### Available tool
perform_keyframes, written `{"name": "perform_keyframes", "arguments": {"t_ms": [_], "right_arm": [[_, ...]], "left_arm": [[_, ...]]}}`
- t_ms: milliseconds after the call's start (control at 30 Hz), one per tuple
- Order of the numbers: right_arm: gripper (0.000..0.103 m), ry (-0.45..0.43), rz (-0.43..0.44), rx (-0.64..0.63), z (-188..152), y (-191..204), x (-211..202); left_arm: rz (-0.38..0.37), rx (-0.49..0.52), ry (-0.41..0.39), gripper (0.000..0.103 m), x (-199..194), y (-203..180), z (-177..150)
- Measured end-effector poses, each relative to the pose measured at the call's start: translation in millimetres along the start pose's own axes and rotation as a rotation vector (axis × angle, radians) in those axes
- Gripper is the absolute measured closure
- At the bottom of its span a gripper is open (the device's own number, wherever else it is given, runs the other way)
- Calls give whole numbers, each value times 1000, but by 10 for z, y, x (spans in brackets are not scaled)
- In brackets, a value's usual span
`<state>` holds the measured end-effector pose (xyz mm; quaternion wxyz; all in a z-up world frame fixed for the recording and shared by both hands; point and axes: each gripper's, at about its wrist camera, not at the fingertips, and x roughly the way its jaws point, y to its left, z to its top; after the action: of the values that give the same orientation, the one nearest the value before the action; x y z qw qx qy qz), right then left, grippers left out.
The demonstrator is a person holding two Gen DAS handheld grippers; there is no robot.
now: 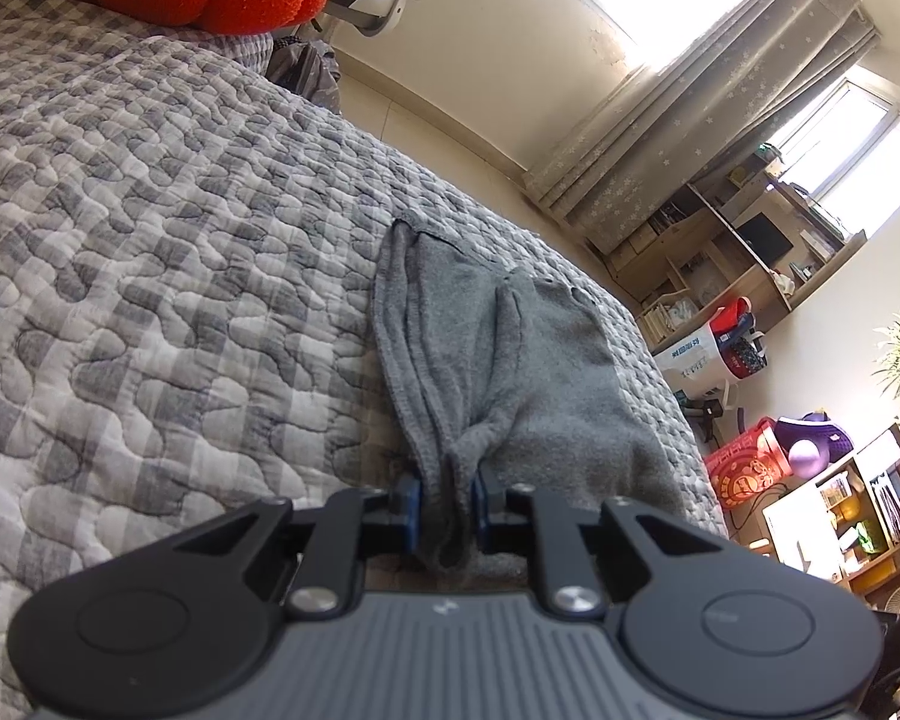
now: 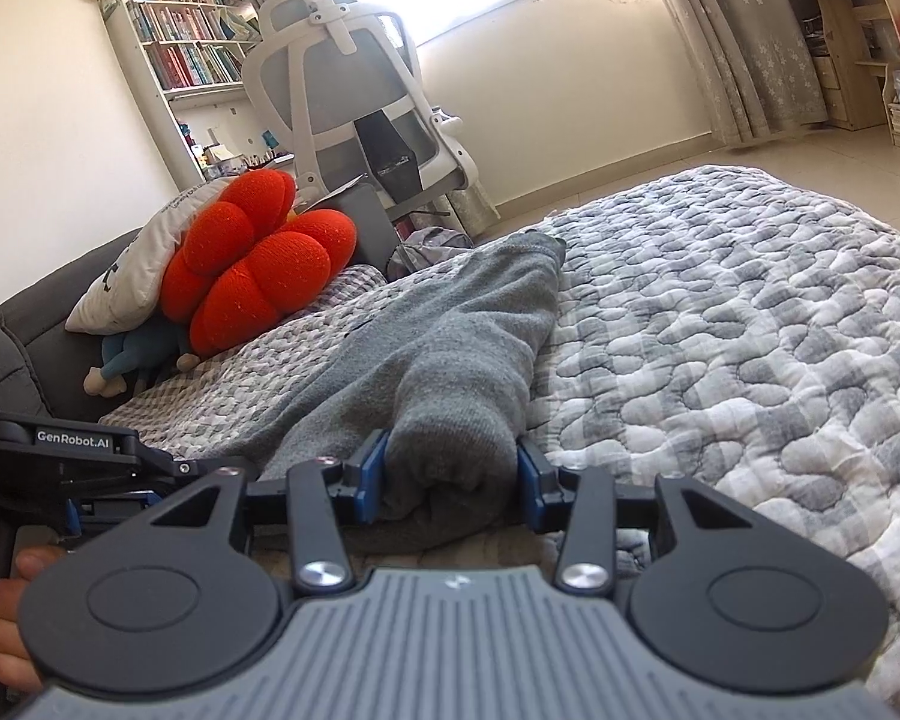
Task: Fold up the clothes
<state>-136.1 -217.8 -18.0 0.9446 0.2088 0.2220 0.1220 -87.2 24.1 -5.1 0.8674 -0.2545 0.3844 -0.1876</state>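
Note:
A grey knit garment (image 1: 540, 372) lies on the quilted bed cover (image 1: 150, 240), bunched into long folds. My left gripper (image 1: 445, 501) is shut on a gathered edge of it, the cloth pinched between the blue pads (image 1: 411, 498). In the right wrist view the same grey garment (image 2: 450, 360) stretches away from me toward the far bed edge. A thick rolled end of it sits between the blue pads (image 2: 373, 468) of my right gripper (image 2: 450, 468), which press its two sides. The other hand-held gripper body (image 2: 72, 450) shows at the left, with a person's fingers (image 2: 0, 600) around its handle.
A red flower-shaped cushion (image 2: 252, 264) and a white pillow (image 2: 132, 276) lie at the head of the bed. A white office chair (image 2: 354, 96) stands behind it, with a bookshelf (image 2: 180, 42) against the wall. Curtains (image 1: 708, 90), wooden shelves (image 1: 750, 252) and bags (image 1: 744, 462) crowd the floor past the bed edge.

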Motion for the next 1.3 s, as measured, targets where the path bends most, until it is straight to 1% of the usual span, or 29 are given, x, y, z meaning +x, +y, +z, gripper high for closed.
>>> {"name": "perform_keyframes", "arguments": {"t_ms": [267,400,567,667,733,933,1167,1300], "right_arm": [[59,-4,-19,-13,12,57,-9],[58,-8,-72,-76,23,199,-19],[58,-15,-133,-214,39,427,-15],[59,-17,-136,-268,60,507,-22],[59,-27,-127,-281,113,550,-43],[60,-81,-108,-364,282,788,-140],[60,-119,-81,-442,394,1044,-233],[61,-132,-80,-470,419,1135,-277]], "left_arm": [[-2,21,-8,88,-33,-68,40],[11,55,-14,88,-54,-125,39],[-9,63,-25,88,-136,-174,94],[-20,67,-37,88,-209,-206,136],[-28,73,-50,88,-276,-221,173],[-54,98,-106,88,-558,-276,289],[-93,82,-154,88,-876,-242,374],[-109,78,-165,88,-982,-250,385]]}}
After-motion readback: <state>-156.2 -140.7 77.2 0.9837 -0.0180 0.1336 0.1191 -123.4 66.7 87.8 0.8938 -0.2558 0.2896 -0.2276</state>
